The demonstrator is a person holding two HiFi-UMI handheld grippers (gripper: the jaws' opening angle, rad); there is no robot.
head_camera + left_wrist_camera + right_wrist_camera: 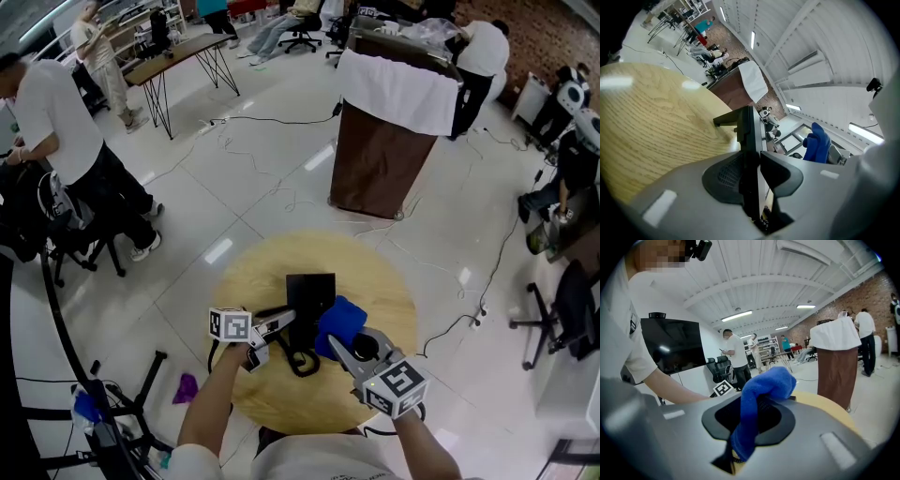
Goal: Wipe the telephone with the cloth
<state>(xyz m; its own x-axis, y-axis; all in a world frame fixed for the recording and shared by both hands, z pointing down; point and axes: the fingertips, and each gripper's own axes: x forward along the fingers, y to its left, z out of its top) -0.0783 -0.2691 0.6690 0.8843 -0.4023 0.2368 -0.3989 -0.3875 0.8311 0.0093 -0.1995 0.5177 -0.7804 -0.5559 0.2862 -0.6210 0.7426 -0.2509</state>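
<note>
The telephone (309,292) is sitting on the round wooden counter (262,277), one edge gripped between the left gripper's (284,321) fingers. The right gripper (343,345), fingers clamped on the blue cloth (339,319), is holding it just beside the telephone's right side. Wiping looks barely begun, with most surfaces left.

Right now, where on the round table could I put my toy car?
The table is bare along its far rim behind the telephone, on its left side, and at its right edge past the blue cloth. The middle is crowded: telephone, black cord, cloth, left gripper and right gripper sit close together.
</note>
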